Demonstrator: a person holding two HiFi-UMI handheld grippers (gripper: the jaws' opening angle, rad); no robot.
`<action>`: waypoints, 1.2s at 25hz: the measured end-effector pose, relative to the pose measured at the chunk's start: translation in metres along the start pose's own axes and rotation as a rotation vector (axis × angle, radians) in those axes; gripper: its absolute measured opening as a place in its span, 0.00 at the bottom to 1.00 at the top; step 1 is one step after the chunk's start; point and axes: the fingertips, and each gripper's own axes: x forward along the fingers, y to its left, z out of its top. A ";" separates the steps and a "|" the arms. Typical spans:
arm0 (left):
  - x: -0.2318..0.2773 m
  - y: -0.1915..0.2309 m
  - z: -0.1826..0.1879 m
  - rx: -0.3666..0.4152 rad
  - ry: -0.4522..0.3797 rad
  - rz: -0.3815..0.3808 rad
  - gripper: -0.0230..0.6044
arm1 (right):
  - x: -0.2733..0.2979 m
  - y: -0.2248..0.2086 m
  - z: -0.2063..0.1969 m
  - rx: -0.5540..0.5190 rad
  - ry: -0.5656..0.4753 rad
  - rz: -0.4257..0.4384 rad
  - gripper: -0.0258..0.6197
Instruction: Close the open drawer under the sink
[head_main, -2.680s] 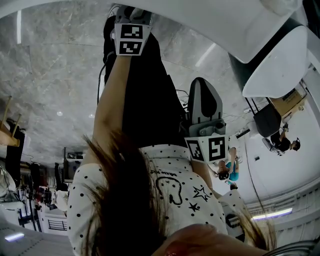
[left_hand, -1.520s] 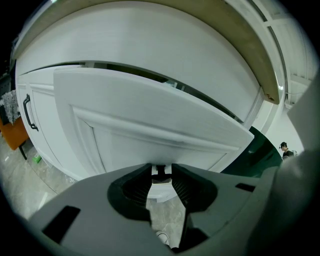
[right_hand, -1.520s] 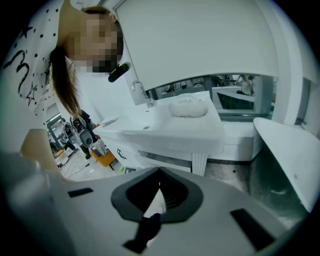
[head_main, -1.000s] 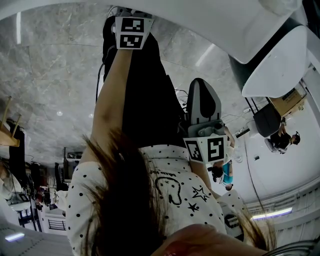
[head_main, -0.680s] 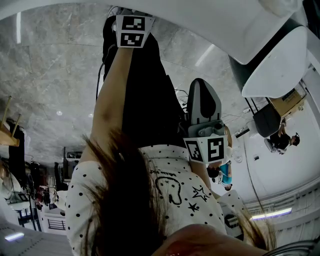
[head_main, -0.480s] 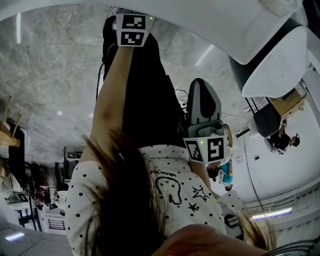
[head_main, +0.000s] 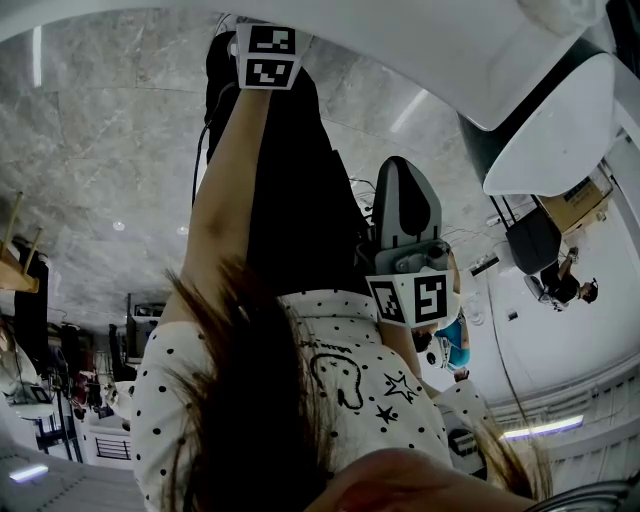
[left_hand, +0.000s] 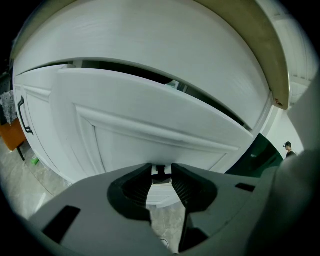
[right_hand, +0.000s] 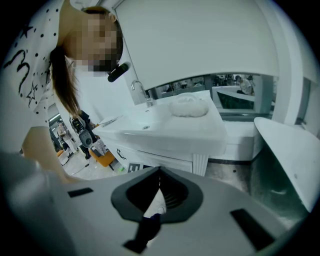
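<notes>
Well, the person is bent down low, with dark hair (head_main: 250, 400) hanging and a white shirt with black dots (head_main: 400, 420). The bare left arm (head_main: 225, 190) is stretched out, and the left gripper (left_hand: 161, 172) at the end of it is right up against the white drawer (left_hand: 150, 130) under the sink. The drawer is open: its front sticks out and leans a bit, and a long dark gap (left_hand: 140, 72) runs along its top edge, under the white top above it. The left gripper's jaws are closed on the small dark handle (left_hand: 160, 170) low on the drawer front, one jaw touching each end of it. To the left there is a white cabinet door with a thin black handle (left_hand: 21, 116). The right gripper (right_hand: 160, 172) is held back near the dotted shirt, well apart from the drawer. Its jaws are pressed together with nothing in them. It looks out at a white sink counter (right_hand: 170, 127) with a tap (right_hand: 136, 87) and a fluffy white cloth (right_hand: 189, 106) lying on top.
</notes>
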 end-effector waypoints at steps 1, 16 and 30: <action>0.000 0.000 0.000 0.000 -0.001 0.000 0.24 | 0.001 0.000 0.000 0.000 -0.001 0.001 0.06; 0.003 0.002 -0.004 -0.002 0.006 -0.006 0.24 | 0.004 0.006 -0.005 -0.001 0.006 0.005 0.06; 0.005 0.002 -0.002 -0.020 -0.010 0.001 0.24 | 0.002 0.010 -0.008 -0.002 0.000 -0.002 0.06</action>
